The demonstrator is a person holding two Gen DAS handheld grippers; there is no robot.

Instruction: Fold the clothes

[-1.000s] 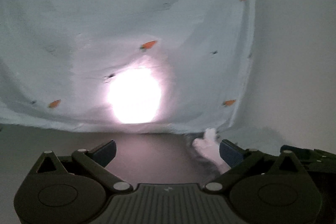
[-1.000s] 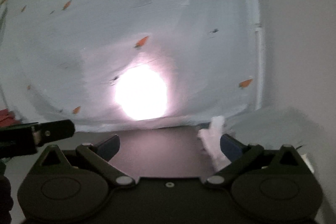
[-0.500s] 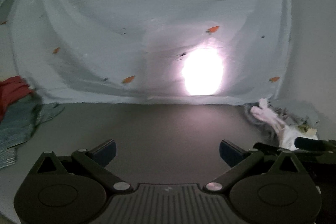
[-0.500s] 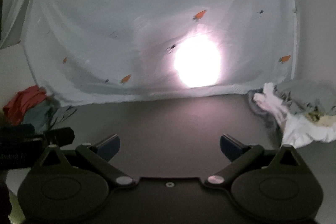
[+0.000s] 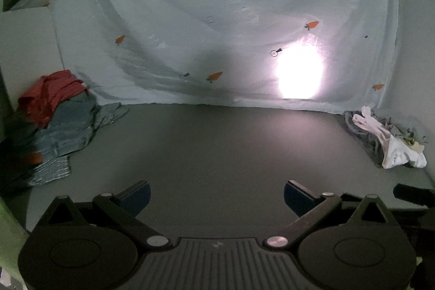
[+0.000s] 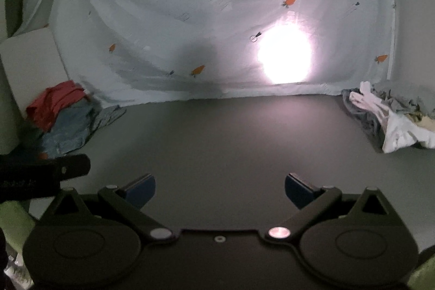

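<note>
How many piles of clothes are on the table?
2. One pile of red and blue clothes sits at the far left; one pile of white and grey clothes sits at the far right. More may lie out of view.

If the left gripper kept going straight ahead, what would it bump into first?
Probably the hanging sheet with little carrots. The left gripper is open and empty, and only bare grey table lies ahead. The clothes piles sit off to the sides. How far away the sheet is remains unclear.
</note>
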